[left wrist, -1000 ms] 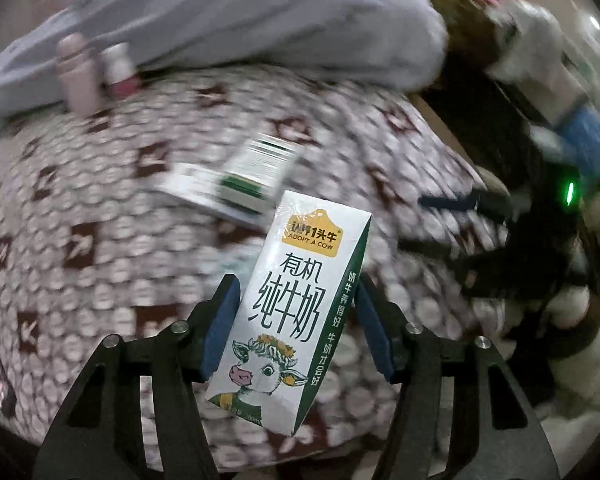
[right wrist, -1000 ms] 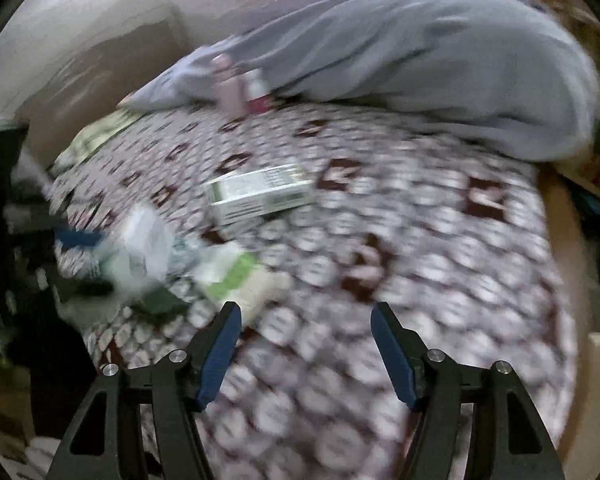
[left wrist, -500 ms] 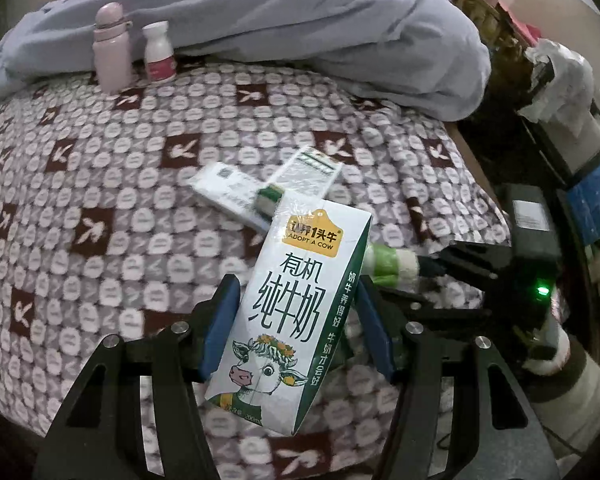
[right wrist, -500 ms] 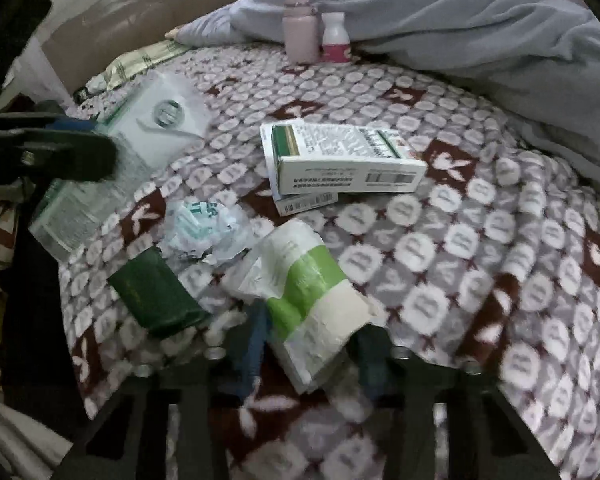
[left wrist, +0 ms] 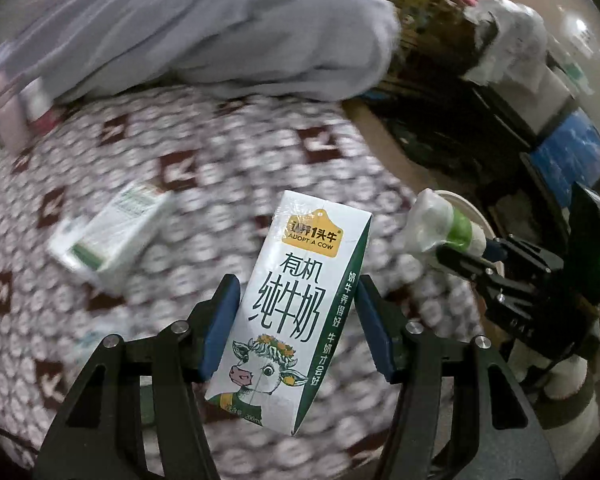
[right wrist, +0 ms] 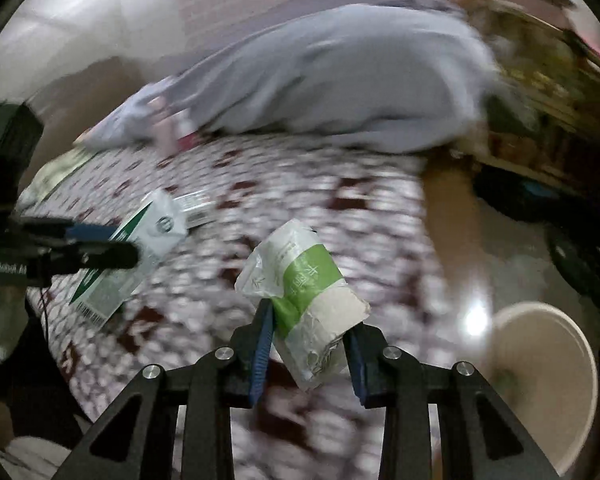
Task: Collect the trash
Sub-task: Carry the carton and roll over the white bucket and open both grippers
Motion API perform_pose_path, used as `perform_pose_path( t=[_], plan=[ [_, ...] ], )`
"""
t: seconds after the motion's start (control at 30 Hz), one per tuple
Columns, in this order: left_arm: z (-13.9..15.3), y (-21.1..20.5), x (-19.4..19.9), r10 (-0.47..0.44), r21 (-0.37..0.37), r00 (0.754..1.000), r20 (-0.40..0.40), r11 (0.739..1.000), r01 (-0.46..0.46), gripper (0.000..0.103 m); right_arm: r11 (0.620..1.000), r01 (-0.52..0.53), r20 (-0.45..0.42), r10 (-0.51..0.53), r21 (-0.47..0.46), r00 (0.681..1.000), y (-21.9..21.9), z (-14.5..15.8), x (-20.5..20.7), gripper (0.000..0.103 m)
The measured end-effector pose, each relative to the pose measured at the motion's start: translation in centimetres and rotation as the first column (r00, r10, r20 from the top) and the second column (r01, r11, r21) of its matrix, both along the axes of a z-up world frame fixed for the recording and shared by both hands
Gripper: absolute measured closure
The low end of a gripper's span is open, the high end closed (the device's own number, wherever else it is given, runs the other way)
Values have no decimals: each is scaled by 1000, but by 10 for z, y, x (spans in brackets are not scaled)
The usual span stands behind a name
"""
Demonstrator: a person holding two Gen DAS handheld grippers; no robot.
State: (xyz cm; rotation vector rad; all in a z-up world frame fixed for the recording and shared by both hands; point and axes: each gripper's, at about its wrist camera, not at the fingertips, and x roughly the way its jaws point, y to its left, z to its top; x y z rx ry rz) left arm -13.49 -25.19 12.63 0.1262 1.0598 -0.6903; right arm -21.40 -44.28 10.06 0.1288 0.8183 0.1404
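My left gripper [left wrist: 296,320] is shut on a white and green milk carton [left wrist: 292,312] and holds it above the patterned bed cover [left wrist: 220,168]. My right gripper [right wrist: 310,338] is shut on a crumpled white and green wrapper [right wrist: 304,300], lifted off the bed. The wrapper also shows in the left wrist view [left wrist: 440,228] at the right, in the right gripper [left wrist: 480,256]. The carton shows in the right wrist view [right wrist: 140,248] at the left, in the left gripper [right wrist: 100,246]. A white and green box [left wrist: 108,236] lies on the bed.
A grey duvet [left wrist: 204,28] lies bunched across the far side of the bed. A pink bottle [left wrist: 4,116] stands at its left edge. A pale round bin [right wrist: 544,380] stands on the floor at the right, beside the bed. Dark furniture and clutter [left wrist: 500,92] fill the right.
My right gripper has closed on the wrapper and lifted it off the bed toward the right. My left gripper still holds the carton and has swung rightward.
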Motion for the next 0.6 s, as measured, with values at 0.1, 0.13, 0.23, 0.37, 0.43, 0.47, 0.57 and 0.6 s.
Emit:
perform_pose_path(
  t=[0.1,0.13,0.23,0.37,0.43,0.47,0.57,0.6],
  plan=[
    [1,-36,-7,-47,-1,999,11,999,47,46,996,93,1,-93,-1,996,-38,2,-18,71],
    [1,-49,-9,-62,-4,998,9,998,62,46,992,127,2,-127,2,992,-51,2,-24,71],
    [3,-79,-15,-100,-11,995,12,995,100,46,978,207,2,-207,-3,978,-82,3,-39,71],
    [3,-113,-21,-138,-20,990,13,990,139,46,957,289,-3,-289,-11,957,-112,1,-52,71],
    [1,-131,-23,-155,-29,988,3,987,155,46,942,336,-10,-336,-15,942,-128,-2,-59,71],
    [0,-137,-23,-163,-37,987,-5,986,162,46,935,354,-14,-354,-13,935,-135,-5,-61,71],
    [-3,-160,-26,-185,-57,983,-23,981,183,46,918,397,-18,-397,-13,918,-151,-10,-69,71],
    [-4,-168,-28,-191,-63,981,-26,980,189,46,910,415,-22,-415,-14,910,-156,-12,-72,71]
  ],
)
